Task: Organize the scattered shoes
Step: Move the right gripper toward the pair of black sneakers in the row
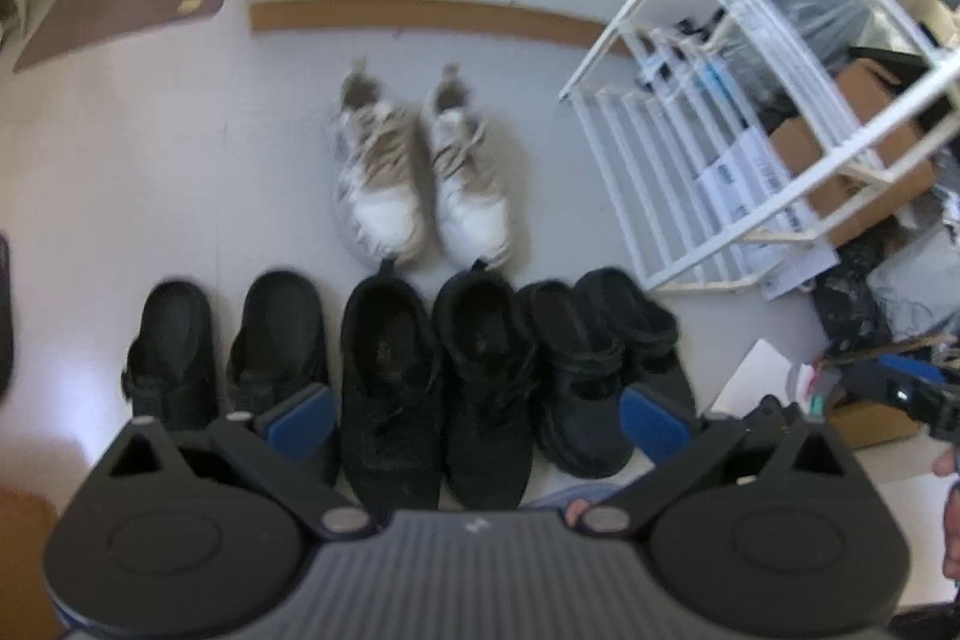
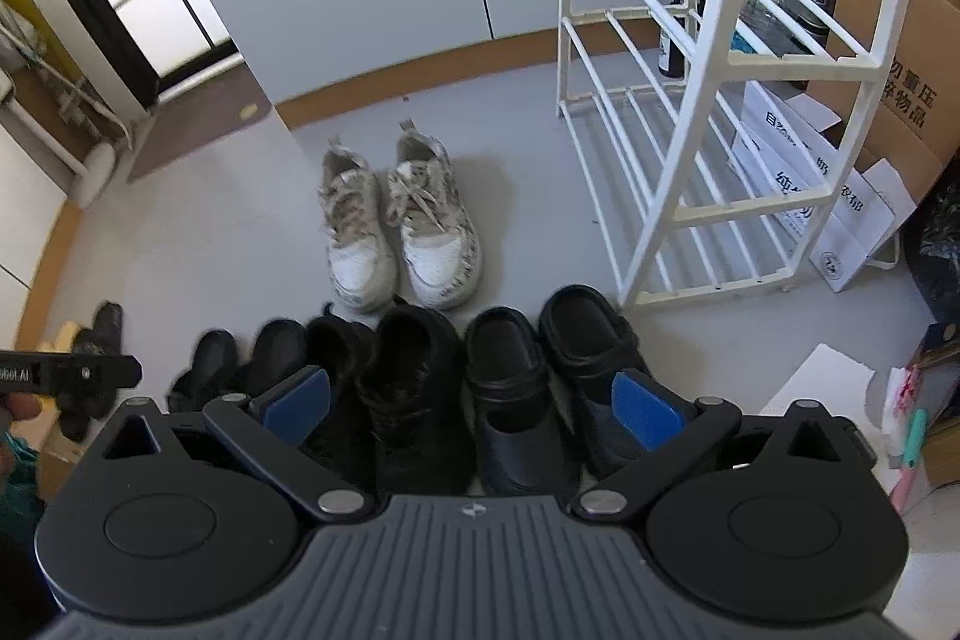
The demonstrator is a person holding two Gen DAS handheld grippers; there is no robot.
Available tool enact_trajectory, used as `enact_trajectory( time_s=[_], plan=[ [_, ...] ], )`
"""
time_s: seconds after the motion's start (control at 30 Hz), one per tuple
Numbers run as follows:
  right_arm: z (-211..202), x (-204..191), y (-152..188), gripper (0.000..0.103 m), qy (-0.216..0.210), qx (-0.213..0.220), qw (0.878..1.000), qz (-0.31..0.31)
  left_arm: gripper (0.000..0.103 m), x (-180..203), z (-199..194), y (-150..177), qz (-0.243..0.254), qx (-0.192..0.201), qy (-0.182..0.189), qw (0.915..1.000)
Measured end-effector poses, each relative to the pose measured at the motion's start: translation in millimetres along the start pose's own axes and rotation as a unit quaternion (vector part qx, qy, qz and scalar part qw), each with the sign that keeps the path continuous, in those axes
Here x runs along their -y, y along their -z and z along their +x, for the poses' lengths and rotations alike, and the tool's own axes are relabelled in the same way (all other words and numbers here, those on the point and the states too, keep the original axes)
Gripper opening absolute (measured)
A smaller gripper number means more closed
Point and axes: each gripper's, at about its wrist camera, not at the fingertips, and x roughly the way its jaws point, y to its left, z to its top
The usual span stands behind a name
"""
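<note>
Looking down from my left gripper (image 1: 477,415), spread wide and holding nothing, I see six black shoes in a row on the floor (image 1: 150,172) — black slip-ons (image 1: 228,346), black sneakers (image 1: 438,376), black clogs (image 1: 600,358). White sneakers (image 1: 420,172) sit just beyond them. My right gripper (image 2: 471,403) hangs equally open — a white shoe rack (image 2: 690,112) stands empty at right.

A white rack (image 2: 708,112) stands beside cardboard boxes (image 2: 894,58) and what may be a bottle (image 2: 671,46).
</note>
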Motion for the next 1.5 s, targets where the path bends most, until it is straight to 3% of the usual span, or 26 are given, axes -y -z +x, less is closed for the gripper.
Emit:
enact_trajectory(
  time_s=[0.13, 0.33, 0.67, 0.93, 1.5],
  plan=[
    [13, 3, -1, 0.089, 0.015, -0.015, 1.0, -0.007, 0.103, -1, -2, -4, 0.005, 0.008, 0.008, 0.9999],
    [30, 1, 9, 0.089, 0.023, -0.048, 0.998, -0.025, 0.103, -8, -3, 0, 0.0, 0.003, 0.008, 1.0],
    [51, 20, 10, 0.086, 0.044, -0.067, 0.997, 0.014, 0.103, -13, -10, -4, -0.003, 0.017, 0.007, 0.9998],
    [67, 29, 9, 0.084, 0.048, -0.087, 0.995, 0.003, 0.103, -13, -8, -14, 0.003, 0.018, 0.025, 0.9995],
    [97, 24, -6, 0.084, 0.047, -0.091, 0.994, -0.025, 0.103, -25, 25, -38, 0.012, -0.01, -0.013, 0.9998]
  ],
)
